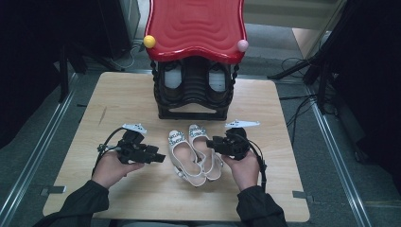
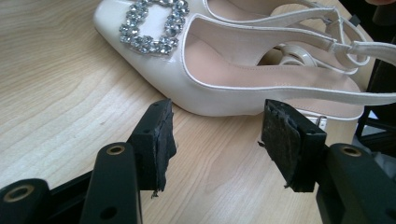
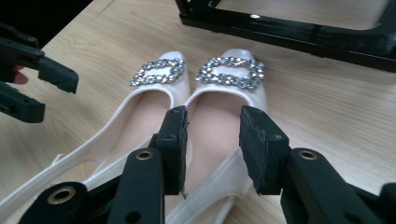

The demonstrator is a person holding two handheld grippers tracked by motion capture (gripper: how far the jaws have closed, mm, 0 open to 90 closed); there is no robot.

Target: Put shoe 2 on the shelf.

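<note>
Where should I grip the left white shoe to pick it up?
Grip the side wall of the left white shoe at mid-length, left gripper coming from above with one jaw inside. The shoe lies flat and its thin wall stands upright; the slingback strap looks floppy.

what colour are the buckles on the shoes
Silver, set with clear sparkling stones, on white shoes; the buckles show best in the right gripper view.

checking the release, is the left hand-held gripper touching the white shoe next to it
Apart. The left gripper view shows the left hand-held gripper open, bare table between its pads and the left white shoe.
</note>
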